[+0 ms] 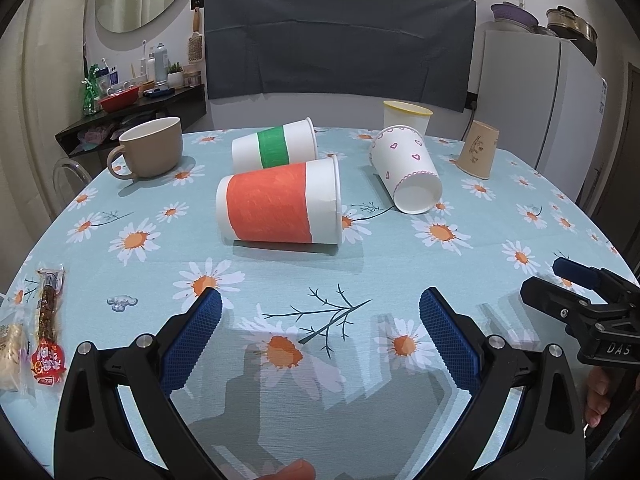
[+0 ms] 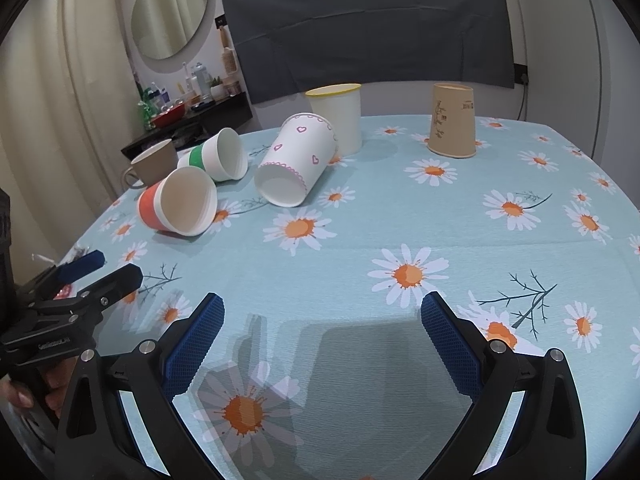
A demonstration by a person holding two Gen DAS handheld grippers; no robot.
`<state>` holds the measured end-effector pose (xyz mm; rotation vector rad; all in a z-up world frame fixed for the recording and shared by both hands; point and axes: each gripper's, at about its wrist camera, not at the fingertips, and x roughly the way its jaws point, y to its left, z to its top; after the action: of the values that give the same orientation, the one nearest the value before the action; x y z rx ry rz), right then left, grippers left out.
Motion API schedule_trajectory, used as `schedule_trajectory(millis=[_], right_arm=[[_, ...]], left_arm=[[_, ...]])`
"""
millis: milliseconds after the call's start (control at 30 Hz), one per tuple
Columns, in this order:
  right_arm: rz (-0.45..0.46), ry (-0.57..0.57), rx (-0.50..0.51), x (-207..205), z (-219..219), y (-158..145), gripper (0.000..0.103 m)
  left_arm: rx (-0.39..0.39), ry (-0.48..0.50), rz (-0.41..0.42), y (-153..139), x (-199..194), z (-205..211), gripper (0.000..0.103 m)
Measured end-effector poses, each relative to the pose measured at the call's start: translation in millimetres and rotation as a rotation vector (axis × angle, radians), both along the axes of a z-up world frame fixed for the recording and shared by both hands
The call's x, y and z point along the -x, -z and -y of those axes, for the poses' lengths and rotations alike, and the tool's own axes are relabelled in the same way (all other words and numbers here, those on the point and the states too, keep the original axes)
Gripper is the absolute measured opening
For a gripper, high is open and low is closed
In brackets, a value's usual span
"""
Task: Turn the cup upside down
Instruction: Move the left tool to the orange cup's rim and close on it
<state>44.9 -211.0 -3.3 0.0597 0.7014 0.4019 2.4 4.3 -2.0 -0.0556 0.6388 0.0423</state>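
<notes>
Three paper cups lie on their sides on the daisy tablecloth: an orange-banded cup (image 1: 280, 208) (image 2: 180, 204), a green-banded cup (image 1: 276, 148) (image 2: 218, 156) behind it, and a heart-patterned cup (image 1: 406, 168) (image 2: 296, 162). A brown paper cup (image 1: 478, 150) (image 2: 452, 122) stands upside down at the far right. A yellow-rimmed white cup (image 1: 406, 116) (image 2: 338, 116) stands upright at the back. My left gripper (image 1: 320, 316) is open and empty, well in front of the orange cup. My right gripper (image 2: 322, 316) is open and empty near the table's front.
A beige mug (image 1: 150, 148) (image 2: 154, 164) stands at the far left. Snack packets (image 1: 44, 328) lie at the left edge. A dark shelf with bottles (image 1: 132, 92), a mirror and a white fridge (image 1: 540, 100) stand beyond the table.
</notes>
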Motion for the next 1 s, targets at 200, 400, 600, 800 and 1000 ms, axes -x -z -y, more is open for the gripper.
schedule_trajectory(millis=[200, 400, 600, 800, 1000], right_arm=[[0.016, -0.004, -0.009, 2.9, 0.6, -2.3, 0.095], [0.033, -0.026, -0.024, 4.9, 0.8, -4.1, 0.095], [0.047, -0.054, -0.042, 6.4, 0.9, -5.6, 0.095], [0.059, -0.063, -0.058, 8.5, 2.2, -7.1, 0.095], [0.058, -0.069, -0.073, 8.8, 4.0, -7.5, 0.095]], left_arm=[[0.000, -0.046, -0.035, 1.0, -5.4, -5.0, 0.097], [-0.033, -0.116, -0.089, 3.4, -14.7, -6.3, 0.097], [-0.008, -0.178, -0.099, -1.8, -24.3, -11.0, 0.097], [-0.034, -0.200, -0.114, -10.6, -47.1, 1.4, 0.097], [-0.073, -0.228, -0.141, -13.9, -68.0, 14.4, 0.083]])
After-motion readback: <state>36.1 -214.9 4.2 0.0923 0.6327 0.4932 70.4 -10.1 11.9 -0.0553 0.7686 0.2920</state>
